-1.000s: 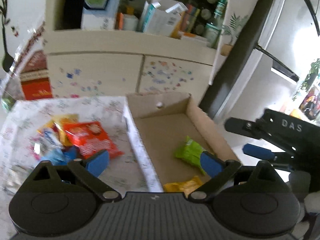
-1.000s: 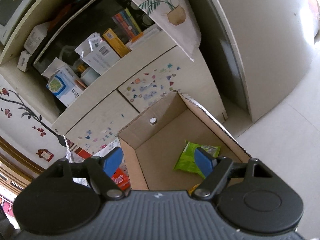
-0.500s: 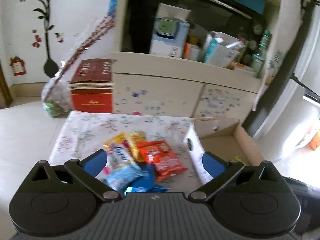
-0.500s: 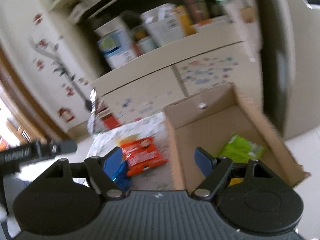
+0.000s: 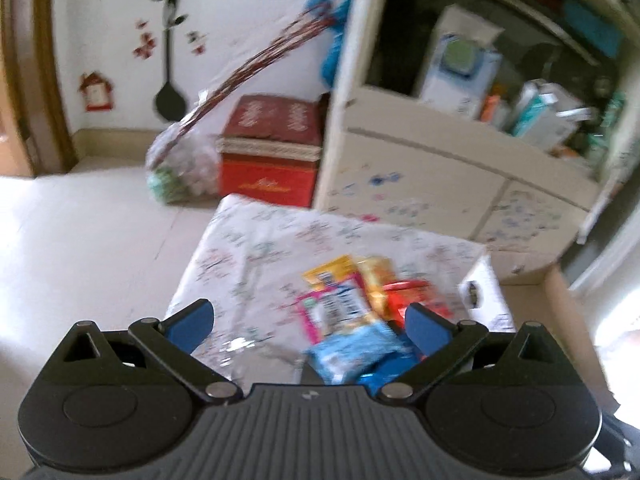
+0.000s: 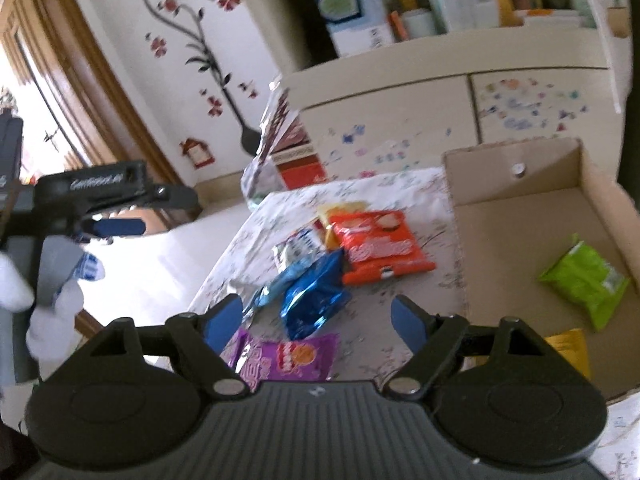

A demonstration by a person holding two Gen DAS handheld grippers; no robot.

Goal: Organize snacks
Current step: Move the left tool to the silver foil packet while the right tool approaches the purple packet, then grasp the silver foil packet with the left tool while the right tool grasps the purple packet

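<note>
Right claw (image 6: 318, 322) wide and empty, above blue packet (image 6: 314, 294) on counter (image 6: 400, 196); left claw (image 5: 308, 322) wide too. Light, crinkly, slippery (probably); best pinched at sealed edge, then into cardboard box (image 6: 520, 220).

I count six snack packets on my table (image 6: 400, 196): orange (image 6: 378, 246), yellow (image 6: 340, 210), white (image 6: 296, 248), light blue (image 6: 280, 282), dark blue (image 6: 316, 294), purple (image 6: 288, 358). One cardboard box (image 6: 516, 216) holds two more: green (image 6: 586, 280), yellow (image 6: 570, 350).
</note>
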